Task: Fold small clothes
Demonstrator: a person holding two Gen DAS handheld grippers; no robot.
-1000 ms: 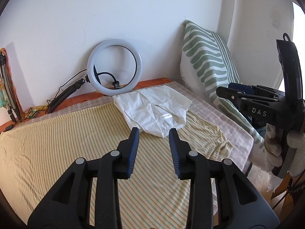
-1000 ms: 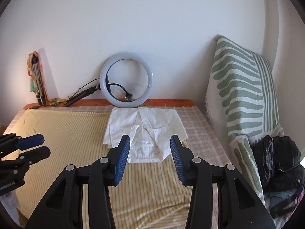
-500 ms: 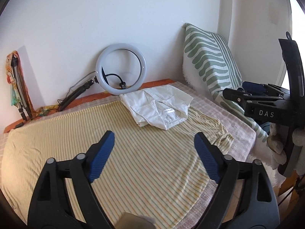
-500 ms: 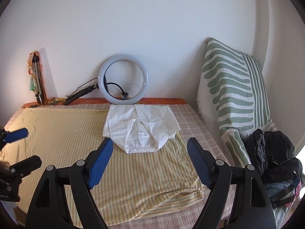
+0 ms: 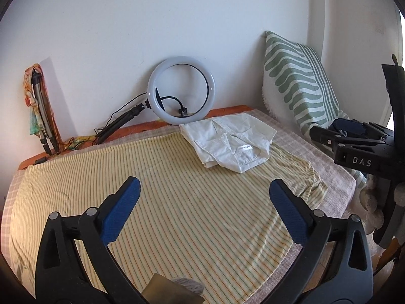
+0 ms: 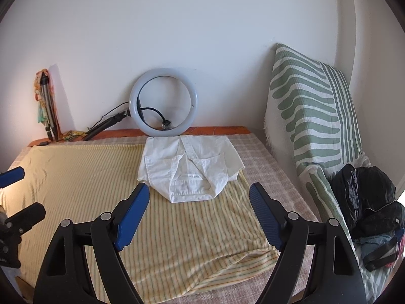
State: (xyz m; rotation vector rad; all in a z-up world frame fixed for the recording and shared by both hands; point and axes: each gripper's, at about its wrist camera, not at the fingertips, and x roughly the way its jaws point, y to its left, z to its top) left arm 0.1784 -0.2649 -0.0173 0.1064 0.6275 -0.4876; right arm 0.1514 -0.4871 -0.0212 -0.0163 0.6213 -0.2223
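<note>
A small white shirt (image 5: 231,143) lies folded at the far right of the bed, on the yellow striped sheet (image 5: 157,190); it also shows in the right wrist view (image 6: 191,167). My left gripper (image 5: 202,191) is open and empty, held above the sheet well short of the shirt. My right gripper (image 6: 198,197) is open and empty, just in front of the shirt's near edge. The right gripper also shows at the right edge of the left wrist view (image 5: 354,141).
A ring light (image 6: 163,109) leans on the wall behind the shirt, its stand and cable to the left. A green-striped pillow (image 6: 311,116) stands at the right. Dark bags (image 6: 372,207) lie beside the bed. A folded tripod (image 5: 43,116) leans at the far left.
Both grippers have opened wide from nearly shut and pulled back from the shirt. The shirt lies where it was.
</note>
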